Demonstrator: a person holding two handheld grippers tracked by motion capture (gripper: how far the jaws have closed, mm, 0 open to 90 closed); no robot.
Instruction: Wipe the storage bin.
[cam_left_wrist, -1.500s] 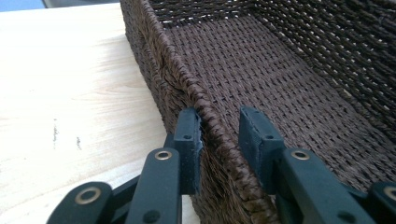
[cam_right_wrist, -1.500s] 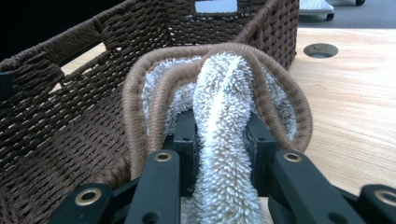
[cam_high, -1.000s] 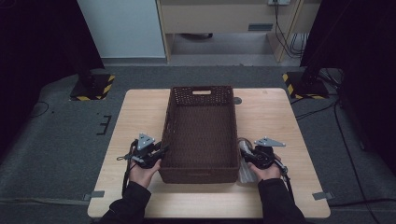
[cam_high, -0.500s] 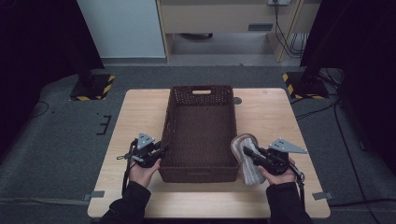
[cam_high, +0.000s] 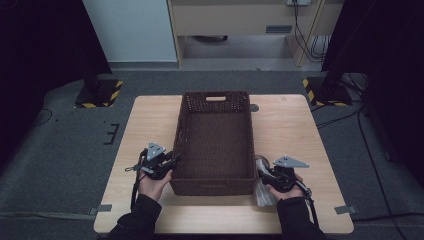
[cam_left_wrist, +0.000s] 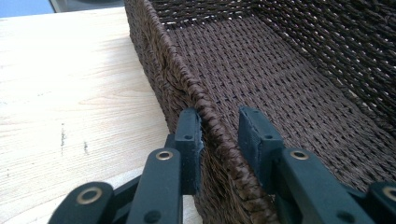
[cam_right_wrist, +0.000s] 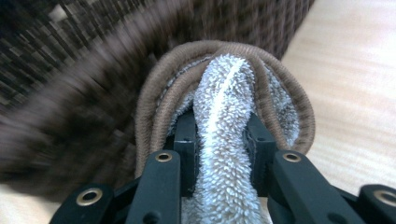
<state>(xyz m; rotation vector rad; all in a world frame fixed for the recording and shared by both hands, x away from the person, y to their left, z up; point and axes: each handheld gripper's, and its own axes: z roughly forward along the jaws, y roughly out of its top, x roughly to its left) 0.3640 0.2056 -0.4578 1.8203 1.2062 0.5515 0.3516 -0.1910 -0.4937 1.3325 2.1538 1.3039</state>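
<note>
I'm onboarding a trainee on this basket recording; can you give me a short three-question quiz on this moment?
1. True or false: the left gripper has its jaws astride the wall of the basket.
2. What does the right gripper pinch? A) a cable B) a terry towel with a brown edge C) a plate
3. Where is the towel relative to the basket: inside or outside?

Key: 1 true. 2 B. 3 outside, beside its right wall, near the table's front edge.
</note>
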